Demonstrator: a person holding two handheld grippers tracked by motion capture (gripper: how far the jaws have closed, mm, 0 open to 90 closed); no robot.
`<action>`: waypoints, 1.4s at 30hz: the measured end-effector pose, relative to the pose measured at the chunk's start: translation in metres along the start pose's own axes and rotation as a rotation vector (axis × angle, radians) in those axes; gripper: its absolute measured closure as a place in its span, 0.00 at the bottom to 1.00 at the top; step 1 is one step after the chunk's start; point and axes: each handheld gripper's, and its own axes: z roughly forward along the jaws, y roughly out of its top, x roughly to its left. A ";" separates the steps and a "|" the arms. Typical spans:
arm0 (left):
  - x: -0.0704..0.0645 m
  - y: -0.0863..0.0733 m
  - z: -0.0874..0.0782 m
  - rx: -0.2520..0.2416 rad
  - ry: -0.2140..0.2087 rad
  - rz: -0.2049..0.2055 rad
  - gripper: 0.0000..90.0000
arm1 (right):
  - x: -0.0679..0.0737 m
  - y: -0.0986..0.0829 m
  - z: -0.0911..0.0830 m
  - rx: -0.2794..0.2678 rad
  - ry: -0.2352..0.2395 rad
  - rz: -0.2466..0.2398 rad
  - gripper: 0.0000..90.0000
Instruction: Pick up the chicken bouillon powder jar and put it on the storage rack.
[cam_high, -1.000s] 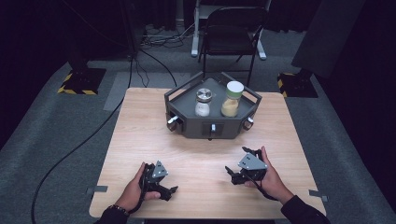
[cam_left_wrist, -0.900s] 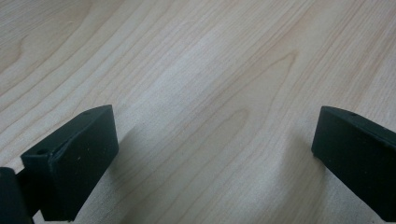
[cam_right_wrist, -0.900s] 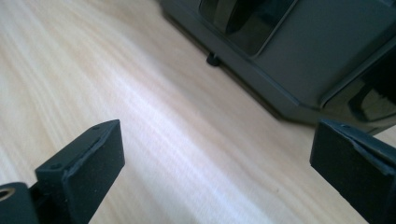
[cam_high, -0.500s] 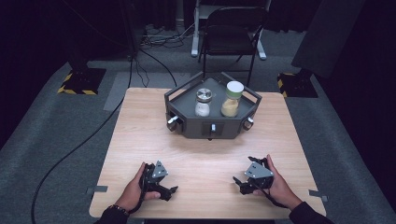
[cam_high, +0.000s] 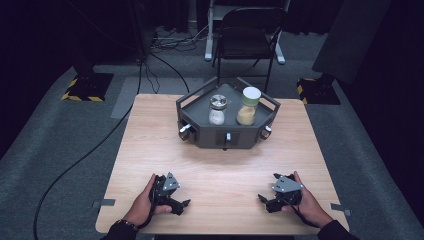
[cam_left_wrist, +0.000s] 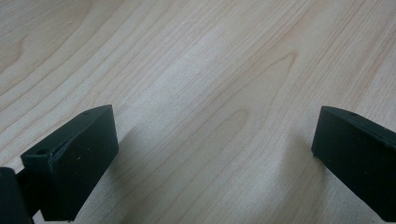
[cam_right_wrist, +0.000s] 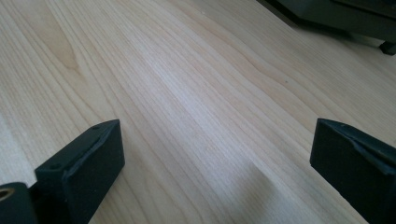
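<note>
Jaws spread wide on left gripper (cam_high: 181, 205) and right gripper (cam_high: 264, 200), nothing held. Jars in tray (cam_high: 200, 131): white-lidded (cam_high: 248, 105) at 11 o'clock from right gripper, the nearer; silver-capped (cam_high: 217, 109) beside.

A tray (cam_high: 200, 131) is sitting on the tabletop (cam_high: 150, 140) toward 12 o'clock, holding two jars: the shaker (cam_high: 217, 109) at its 9 o'clock side, the jar (cam_high: 248, 106) at 3 o'clock. The left gripper (cam_high: 176, 204) is resting at 7 o'clock, the right gripper (cam_high: 267, 200) at 5 o'clock, well apart. A chair (cam_high: 249, 30) is standing behind the tabletop.
</note>
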 end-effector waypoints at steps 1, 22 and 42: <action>0.000 0.000 0.000 0.000 0.000 0.000 0.00 | -0.004 -0.002 0.000 0.001 0.015 0.016 0.03; 0.001 0.000 0.000 0.000 -0.003 0.002 0.00 | -0.051 -0.006 0.001 0.068 0.174 0.148 0.00; 0.001 0.000 0.000 0.000 -0.003 0.002 0.00 | -0.051 -0.006 0.001 0.068 0.172 0.151 0.00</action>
